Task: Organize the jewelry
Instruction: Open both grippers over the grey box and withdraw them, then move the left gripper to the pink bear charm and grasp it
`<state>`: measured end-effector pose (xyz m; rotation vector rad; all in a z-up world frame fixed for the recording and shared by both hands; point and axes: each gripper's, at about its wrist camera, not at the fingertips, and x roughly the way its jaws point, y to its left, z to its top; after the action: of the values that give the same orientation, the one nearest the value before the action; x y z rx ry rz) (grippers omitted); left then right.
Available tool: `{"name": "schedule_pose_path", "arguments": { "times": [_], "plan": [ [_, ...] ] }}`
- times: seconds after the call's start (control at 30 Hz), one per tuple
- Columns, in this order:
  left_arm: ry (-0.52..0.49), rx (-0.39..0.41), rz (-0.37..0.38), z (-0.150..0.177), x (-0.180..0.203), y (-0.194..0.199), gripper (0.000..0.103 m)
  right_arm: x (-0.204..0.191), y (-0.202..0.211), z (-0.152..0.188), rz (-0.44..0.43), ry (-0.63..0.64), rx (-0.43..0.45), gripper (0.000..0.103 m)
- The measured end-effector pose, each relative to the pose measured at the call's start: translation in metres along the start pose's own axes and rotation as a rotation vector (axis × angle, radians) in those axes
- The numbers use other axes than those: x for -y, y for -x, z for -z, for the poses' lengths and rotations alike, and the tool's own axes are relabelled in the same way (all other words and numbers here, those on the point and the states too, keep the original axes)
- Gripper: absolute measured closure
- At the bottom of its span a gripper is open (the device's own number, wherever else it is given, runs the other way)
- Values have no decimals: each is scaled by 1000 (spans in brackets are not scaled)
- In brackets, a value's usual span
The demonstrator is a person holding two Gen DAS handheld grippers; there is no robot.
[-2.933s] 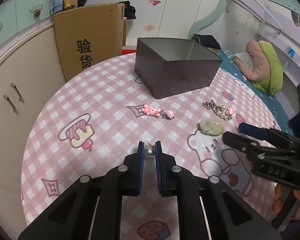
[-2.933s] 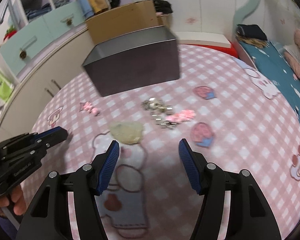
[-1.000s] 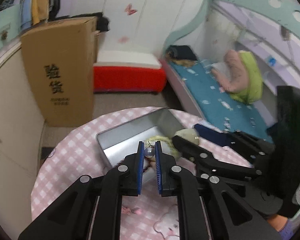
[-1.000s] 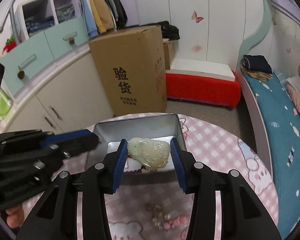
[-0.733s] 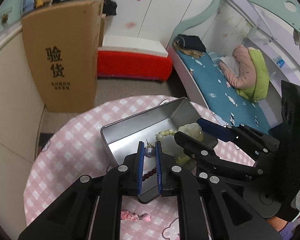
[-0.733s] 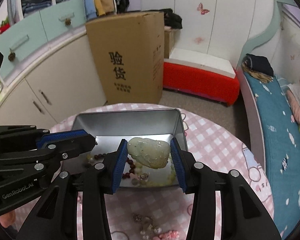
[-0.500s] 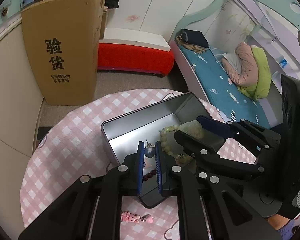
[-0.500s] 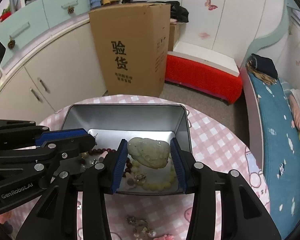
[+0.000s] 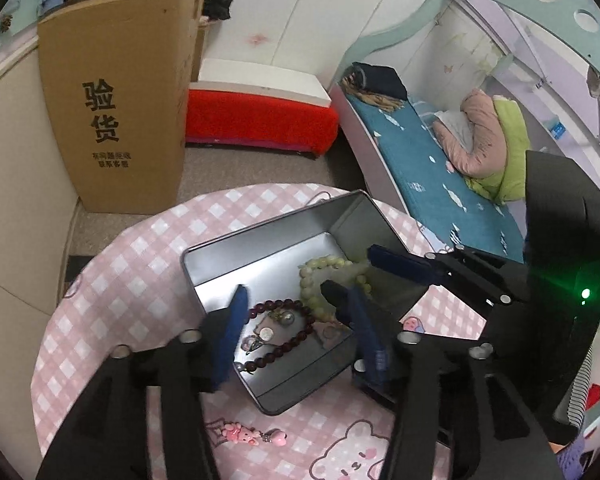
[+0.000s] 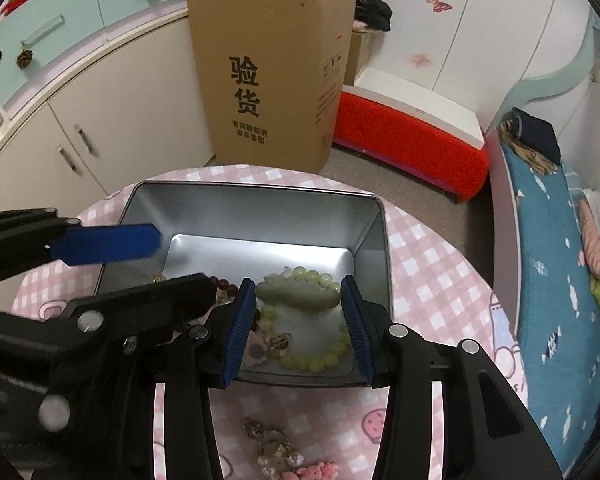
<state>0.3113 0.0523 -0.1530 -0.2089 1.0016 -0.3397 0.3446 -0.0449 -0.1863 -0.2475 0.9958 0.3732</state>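
- Pale green carved jade pendant (image 10: 300, 295): clenched between your right gripper's (image 10: 299, 320) blue pads, above the open grey metal tin (image 10: 256, 204).
- Small pearl earring (image 9: 287, 318): lies on the tin floor inside the dark red bead bracelet (image 9: 296, 336), between your left gripper's (image 9: 300, 330) jaws, which are opening, pads clear.
- Tin: toward the far edge of the round pink checked table (image 9: 112, 280).

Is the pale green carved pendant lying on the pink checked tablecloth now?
No, the pale green carved pendant sits between the right gripper fingers, above the grey metal tin.
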Motion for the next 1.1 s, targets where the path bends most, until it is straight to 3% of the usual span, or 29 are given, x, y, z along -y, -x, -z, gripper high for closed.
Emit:
{"name": "schedule_pose_path", "arguments": {
  "times": [0.23,0.3,0.6,0.9,1.1],
  "plan": [
    [29,57,23,2,-3,22,47,3,26,2,-7,-20,64,58],
    [19,88,25,5,-3,35,47,4,39,6,-8,-27,94,51],
    [-12,215,-146,35,-14,74,47,18,85,48,-19,-87,185,45],
    [7,140,-191,82,-16,43,47,37,83,112,-37,-206,172,45],
    [30,69,-201,95,-8,7,47,44,66,141,-59,-261,131,45]
  ]
}}
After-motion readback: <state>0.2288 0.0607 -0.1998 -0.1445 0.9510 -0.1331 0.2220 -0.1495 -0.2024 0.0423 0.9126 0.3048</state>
